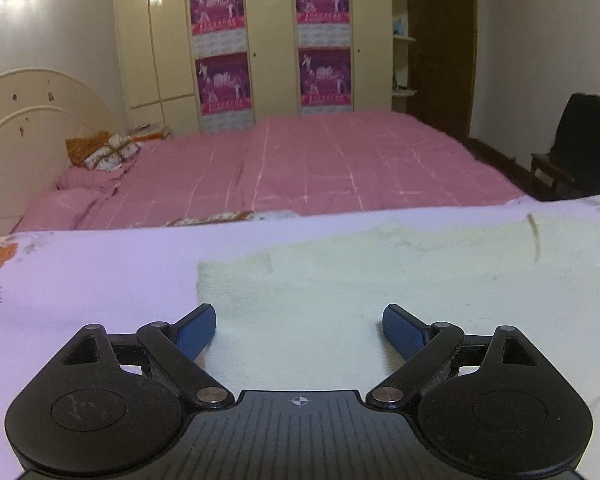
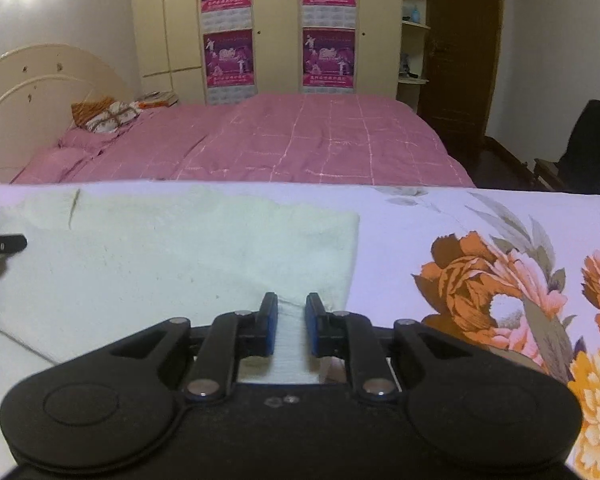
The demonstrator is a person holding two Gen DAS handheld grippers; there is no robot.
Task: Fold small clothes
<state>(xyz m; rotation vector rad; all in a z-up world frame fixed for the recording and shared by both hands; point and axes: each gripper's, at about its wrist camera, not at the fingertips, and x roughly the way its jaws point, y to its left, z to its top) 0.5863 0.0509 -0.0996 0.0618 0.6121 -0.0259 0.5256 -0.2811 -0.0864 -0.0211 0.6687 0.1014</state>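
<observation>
One pale cloth (image 1: 380,292) on one floral sheet (image 2: 400,232). Two grippers: left gripper (image 1: 299,330), right gripper (image 2: 292,326). One pink bed (image 1: 300,168), four posters (image 1: 217,4) (all purple, on wardrobe doors), one patterned pillow (image 1: 110,154), one dark chair (image 1: 576,152).

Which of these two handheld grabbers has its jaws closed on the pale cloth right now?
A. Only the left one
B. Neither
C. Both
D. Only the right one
D: the right gripper has its jaws drawn in, pinching a fold of the pale cloth between them, while the left gripper holds its jaws spread wide over the cloth, gripping nothing.
</observation>
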